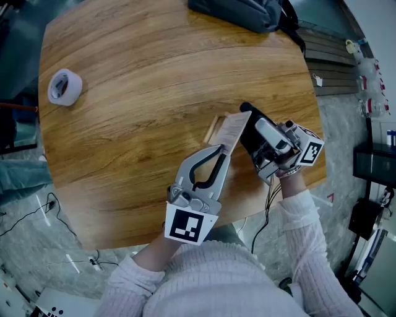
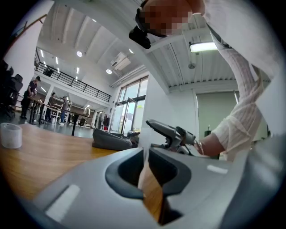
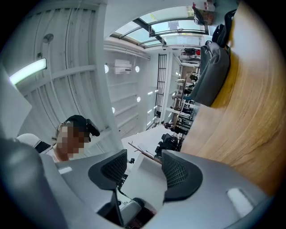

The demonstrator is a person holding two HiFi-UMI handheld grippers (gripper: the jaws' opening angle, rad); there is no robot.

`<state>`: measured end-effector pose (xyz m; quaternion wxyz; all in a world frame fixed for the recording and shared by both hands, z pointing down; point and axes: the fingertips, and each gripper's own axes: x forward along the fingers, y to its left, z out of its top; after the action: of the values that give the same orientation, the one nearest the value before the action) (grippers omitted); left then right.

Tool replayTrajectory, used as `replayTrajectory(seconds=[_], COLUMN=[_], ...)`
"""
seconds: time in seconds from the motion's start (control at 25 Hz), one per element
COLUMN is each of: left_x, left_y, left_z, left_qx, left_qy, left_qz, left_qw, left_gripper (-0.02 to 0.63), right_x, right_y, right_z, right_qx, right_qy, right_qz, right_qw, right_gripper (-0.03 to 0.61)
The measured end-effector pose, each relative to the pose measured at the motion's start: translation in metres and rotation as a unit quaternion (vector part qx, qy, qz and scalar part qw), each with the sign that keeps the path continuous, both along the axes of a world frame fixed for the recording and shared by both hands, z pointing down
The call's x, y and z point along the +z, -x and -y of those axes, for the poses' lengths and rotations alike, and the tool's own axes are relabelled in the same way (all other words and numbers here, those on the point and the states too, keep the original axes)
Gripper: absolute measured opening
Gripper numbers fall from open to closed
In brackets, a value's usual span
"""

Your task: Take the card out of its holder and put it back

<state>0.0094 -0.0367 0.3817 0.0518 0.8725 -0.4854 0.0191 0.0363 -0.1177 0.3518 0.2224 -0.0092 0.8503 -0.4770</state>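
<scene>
Because one piece has to stay put while the other slides, I have the left gripper (image 2: pixel 145 156) pinched narrow on the thin edge of the holder (image 1: pixel 234 129). It stands edge-on between the jaws, pale above and brown lower down. From that grip the pale sheet reaches straight ahead of the left gripper. It seems to be held up off the table (image 1: pixel 124 124) rather than lying flat, which I judge leaves its far side free to be worked.

Across from it, on the sheet's other side, the right gripper (image 3: pixel 144 166) faces back toward me and tilts upward. Its jaws stand wide, with a white flat edge of the same sheet between the pads, and I see neither pad pressing on it. I read this as lined up to take hold, not gripping yet.

I cannot tell the card apart from the holder. A tan strip (image 1: pixel 213 129) shows just beside the sheet on the left gripper's outer side, and whether that is card or holder I cannot say. So I cannot tell if the card is in or out.

Well beyond both grippers a dark bag (image 1: pixel 241 13) lies at the table's far edge. Far off to the left gripper's side sits a tape roll (image 1: pixel 64 86). Both are clear of the work.
</scene>
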Motion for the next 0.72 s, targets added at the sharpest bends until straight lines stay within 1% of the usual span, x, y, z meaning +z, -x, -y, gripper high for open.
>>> replayTrajectory(seconds=[0.16,0.24,0.4,0.56,0.64,0.68,0.72], left_x=[0.01,0.014,0.015,0.022,0.026,0.027,0.028], left_y=[0.001,0.004,0.006,0.008,0.011,0.014,0.017], left_z=[0.006,0.008,0.009,0.01,0.012,0.013,0.014], left_qx=[0.003,0.002,0.006,0.001,-0.017,-0.026,-0.033], left_qy=[0.016,0.023,0.025,0.038,0.049,0.055,0.061], left_qz=[0.005,0.006,-0.006,-0.011,-0.015,-0.026,-0.036], left_qw=[0.9998,0.9997,0.9996,0.9992,0.9986,0.9978,0.9969], left_gripper=[0.034,0.034,0.034,0.037,0.052,0.066,0.093], right_x=[0.017,0.022,0.026,0.036,0.04,0.041,0.043], right_y=[-0.003,-0.003,-0.001,0.0,-0.001,-0.002,-0.003], right_z=[0.003,0.002,0.004,0.004,0.003,0.002,0.001], right_qx=[0.012,0.014,0.018,0.02,0.021,0.023,0.026], right_qy=[0.018,0.026,0.031,0.034,0.034,0.033,0.032], right_qz=[-0.027,-0.03,-0.031,-0.053,-0.061,-0.065,-0.068], right_qw=[0.999,0.999,0.999,0.998,0.997,0.997,0.997], right_gripper=[0.227,0.228,0.219,0.216,0.22,0.232,0.246])
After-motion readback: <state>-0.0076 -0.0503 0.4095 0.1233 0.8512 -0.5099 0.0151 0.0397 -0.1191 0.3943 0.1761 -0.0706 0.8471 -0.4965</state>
